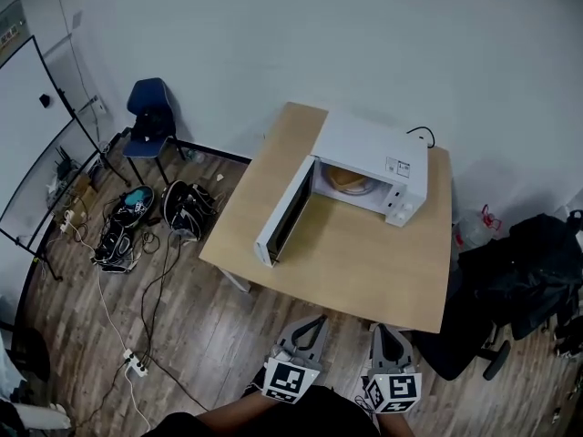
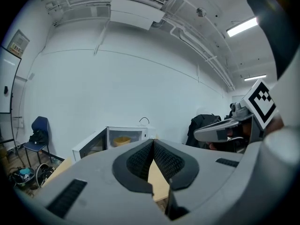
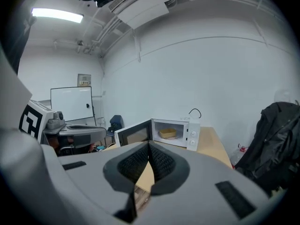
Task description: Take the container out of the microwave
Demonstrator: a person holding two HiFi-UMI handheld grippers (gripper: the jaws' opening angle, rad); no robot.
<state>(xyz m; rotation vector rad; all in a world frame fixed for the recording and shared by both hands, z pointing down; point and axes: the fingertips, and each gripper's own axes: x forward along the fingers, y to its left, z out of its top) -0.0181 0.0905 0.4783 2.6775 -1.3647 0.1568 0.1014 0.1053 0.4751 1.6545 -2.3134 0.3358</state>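
Your left tool (image 2: 153, 143) had its jaws pressed together at the tips with nothing between them, and your right tool (image 3: 149, 145) was the same. You held both side by side at the bottom centre of the head view, pointing up the frame, near the counter's (image 1: 364, 262) front edge. Mid-frame stood the microwave (image 1: 373, 148), its door (image 1: 285, 212) swung out leftward, the yellow container (image 1: 349, 179) inside. Bags (image 1: 187, 209) and a blue chair (image 1: 148, 107) sat on the floor at left, and a black jacket (image 1: 533, 271) at right.
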